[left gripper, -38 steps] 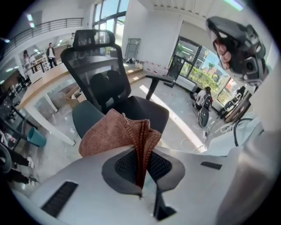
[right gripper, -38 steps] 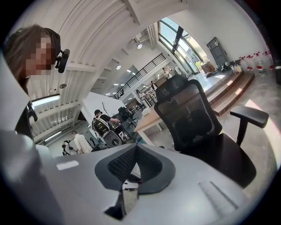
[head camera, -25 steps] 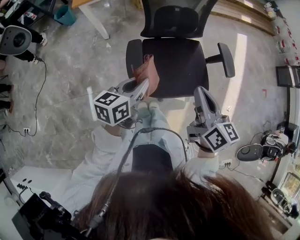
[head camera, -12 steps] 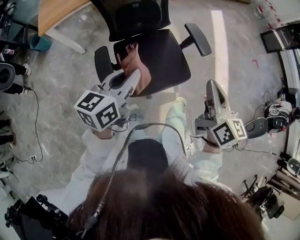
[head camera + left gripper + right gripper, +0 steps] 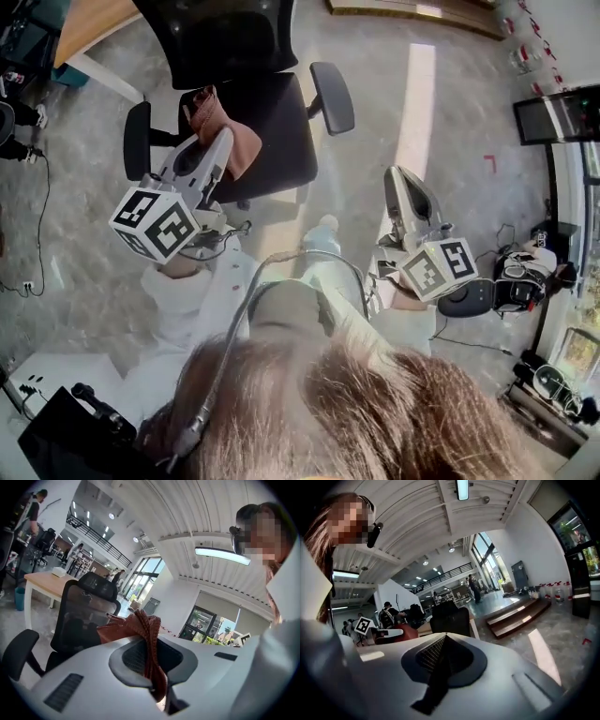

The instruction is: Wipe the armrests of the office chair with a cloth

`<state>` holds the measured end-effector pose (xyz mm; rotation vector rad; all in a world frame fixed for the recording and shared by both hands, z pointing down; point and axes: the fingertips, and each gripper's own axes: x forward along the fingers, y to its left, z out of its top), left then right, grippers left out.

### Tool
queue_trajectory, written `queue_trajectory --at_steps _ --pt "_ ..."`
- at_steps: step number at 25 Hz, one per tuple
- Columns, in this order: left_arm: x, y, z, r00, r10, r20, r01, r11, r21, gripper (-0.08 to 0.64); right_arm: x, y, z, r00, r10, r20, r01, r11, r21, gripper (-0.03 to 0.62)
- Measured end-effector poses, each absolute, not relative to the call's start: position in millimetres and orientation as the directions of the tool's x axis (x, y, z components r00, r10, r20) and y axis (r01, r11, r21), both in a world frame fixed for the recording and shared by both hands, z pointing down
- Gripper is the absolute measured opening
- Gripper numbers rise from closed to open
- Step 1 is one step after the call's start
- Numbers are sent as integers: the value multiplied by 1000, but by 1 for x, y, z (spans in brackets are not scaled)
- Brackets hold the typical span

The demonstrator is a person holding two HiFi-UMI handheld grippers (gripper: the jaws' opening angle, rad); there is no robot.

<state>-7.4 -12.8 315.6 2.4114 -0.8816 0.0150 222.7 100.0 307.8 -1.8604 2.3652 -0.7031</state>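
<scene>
Left gripper around brown cloth

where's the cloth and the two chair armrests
cloth (image 5: 246, 145), head view, on its bunched lower fold
armrest by the cloth (image 5: 137, 141), head view, on the middle of its pad
other armrest (image 5: 333, 97), head view, on the middle of its pad

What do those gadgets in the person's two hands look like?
Both are light grey plastic tools shaped like beaks. The left gripper and the right gripper each taper to two jaws lined with dark ribbed pads. At the back of each sits a white cube printed with black square markers. The person wears pale sleeves.
</scene>
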Motion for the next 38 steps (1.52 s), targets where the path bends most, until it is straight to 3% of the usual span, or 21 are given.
queue_trajectory --at_steps 5,13,21,30,38 --pt "76 9 305 724 -665 183 -650 -570 502 23 301 109 307 -413 -873 260 -873 298 -386 2" --pt "157 17 312 743 -620 251 -653 -592 473 23 342 108 317 -465 -848 253 -837 329 -437 2" --pt "193 -34 341 736 -599 317 -673 -591 445 23 361 52 330 -492 -835 247 -818 346 -460 2" --pt "214 -107 388 771 -475 425 -635 -625 454 23 363 -32 339 -457 -849 264 -826 296 -480 2" --pt "238 -168 457 717 -417 558 -667 -643 377 23 370 -62 377 -474 -823 314 -813 271 -516 2"
